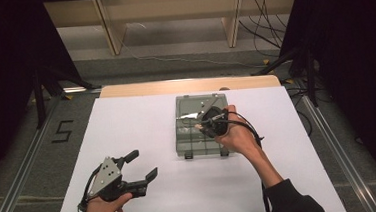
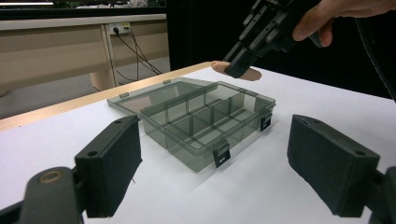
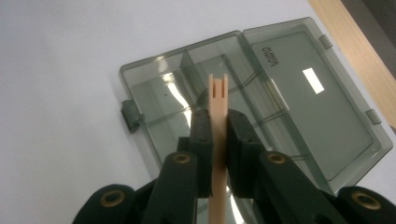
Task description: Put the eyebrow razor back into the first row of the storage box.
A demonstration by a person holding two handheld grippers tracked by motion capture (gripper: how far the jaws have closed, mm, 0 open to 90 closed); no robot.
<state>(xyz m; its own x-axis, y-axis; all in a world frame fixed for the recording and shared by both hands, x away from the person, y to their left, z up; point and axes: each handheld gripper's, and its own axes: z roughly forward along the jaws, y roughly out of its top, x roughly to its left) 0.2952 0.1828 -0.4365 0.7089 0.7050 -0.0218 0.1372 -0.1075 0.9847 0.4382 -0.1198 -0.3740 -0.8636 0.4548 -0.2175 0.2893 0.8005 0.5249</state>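
Note:
A smoky clear compartment box (image 1: 200,135) lies open on the white table, its lid (image 3: 303,102) folded flat toward the far edge. The compartments (image 2: 205,123) look empty. My right gripper (image 3: 218,116) hangs above the box, shut on a flat beige peg (image 3: 218,95) with a slotted tip. From the left gripper view the peg (image 2: 245,73) sticks out past the right gripper's fingers (image 2: 238,60), over the box's far side. My left gripper (image 1: 142,164) rests at the front left of the table, open and holding nothing, its fingers (image 2: 112,163) facing the box.
The white sheet (image 1: 127,125) covers the table, with a wooden strip (image 1: 189,86) along the far edge. Black curtains stand at both sides. Cables (image 1: 265,25) trail on the floor behind, near wooden bench legs (image 1: 113,31).

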